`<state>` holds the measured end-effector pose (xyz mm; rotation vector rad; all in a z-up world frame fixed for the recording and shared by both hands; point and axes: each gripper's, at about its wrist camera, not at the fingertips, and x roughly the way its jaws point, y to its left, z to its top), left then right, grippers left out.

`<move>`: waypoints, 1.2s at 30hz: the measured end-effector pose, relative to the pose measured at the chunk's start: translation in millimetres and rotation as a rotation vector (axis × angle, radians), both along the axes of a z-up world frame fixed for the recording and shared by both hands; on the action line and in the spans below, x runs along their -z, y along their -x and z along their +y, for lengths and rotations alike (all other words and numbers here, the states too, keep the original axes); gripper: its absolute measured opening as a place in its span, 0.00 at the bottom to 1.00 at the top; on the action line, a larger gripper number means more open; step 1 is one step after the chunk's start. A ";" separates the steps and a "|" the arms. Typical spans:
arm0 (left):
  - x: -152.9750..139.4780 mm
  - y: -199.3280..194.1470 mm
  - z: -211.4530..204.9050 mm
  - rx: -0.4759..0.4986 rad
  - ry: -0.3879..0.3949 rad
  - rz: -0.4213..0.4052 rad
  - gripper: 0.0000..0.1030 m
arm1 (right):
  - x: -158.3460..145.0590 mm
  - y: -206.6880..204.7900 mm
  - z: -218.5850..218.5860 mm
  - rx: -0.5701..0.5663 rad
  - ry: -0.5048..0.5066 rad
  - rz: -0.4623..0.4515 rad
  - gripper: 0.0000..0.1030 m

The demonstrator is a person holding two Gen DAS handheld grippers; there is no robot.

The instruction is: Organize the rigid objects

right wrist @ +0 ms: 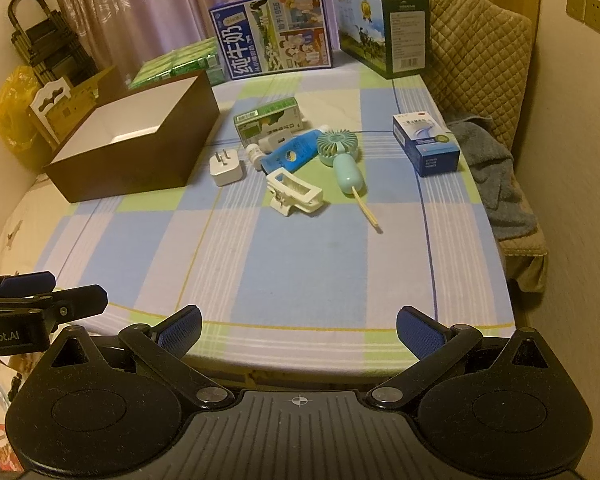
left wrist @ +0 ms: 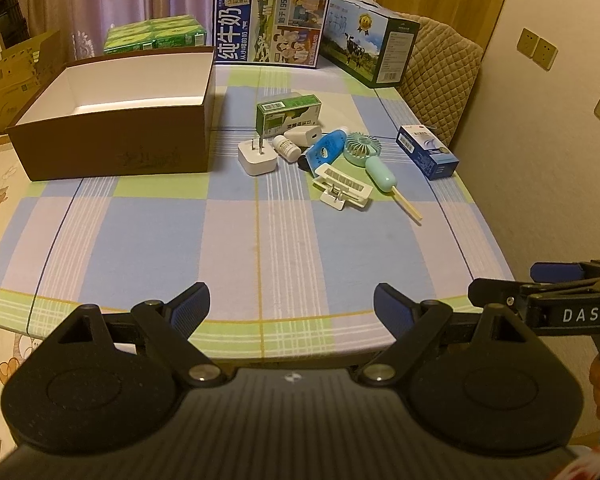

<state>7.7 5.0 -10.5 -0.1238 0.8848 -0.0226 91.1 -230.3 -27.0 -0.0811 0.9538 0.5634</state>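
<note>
Hovering near the surface [left wrist: 260, 240] edge, left gripper [left wrist: 292, 304] and right gripper [right wrist: 299, 326] hold jaws apart (both empty), brown box [left wrist: 112, 148] beyond.

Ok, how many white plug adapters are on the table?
2. One plug adapter, prongs up, sits nearest the brown box; the second adapter lies by the green carton. More may be hidden.

Warm, dim light here: pinkish curtains [right wrist: 140, 4] behind the checked-cloth table [left wrist: 260, 248], a quilt-covered chair [right wrist: 480, 64], cream wall with sockets [left wrist: 538, 48].
</note>
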 end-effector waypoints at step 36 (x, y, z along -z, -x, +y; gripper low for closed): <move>0.6 -2.8 -1.5 -0.003 -0.001 0.003 0.84 | -0.3 -3.0 -3.4 -0.013 0.003 -0.001 0.98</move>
